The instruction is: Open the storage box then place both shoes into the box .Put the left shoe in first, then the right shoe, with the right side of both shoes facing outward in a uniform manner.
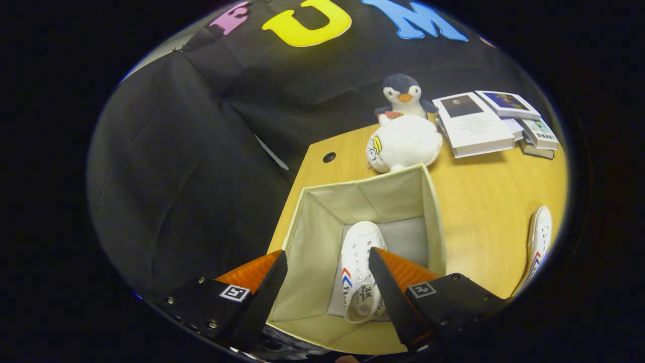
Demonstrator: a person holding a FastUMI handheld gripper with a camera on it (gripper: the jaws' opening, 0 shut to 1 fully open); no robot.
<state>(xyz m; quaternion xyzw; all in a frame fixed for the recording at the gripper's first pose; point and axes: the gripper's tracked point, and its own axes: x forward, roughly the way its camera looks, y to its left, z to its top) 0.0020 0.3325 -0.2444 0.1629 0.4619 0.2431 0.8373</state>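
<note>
Cream fabric forms the storage box (322, 227), which stands open on the wooden table (484, 201), close to the table's edge by the black cloth wall. One white canvas shoe (359, 267) with red and blue side stripes lies on the box's grey floor, toe pointing away. The gripper (327, 275) hangs above the box with its fingers spread wide and nothing between them; the shoe inside lies just beside the right finger. A second white shoe (539, 242) rests on the table, well apart from the box on the right side. Beyond the box sit a white plush toy (403, 143) and a penguin plush (403, 96), with a stack of books (496, 123) beside them.
</note>
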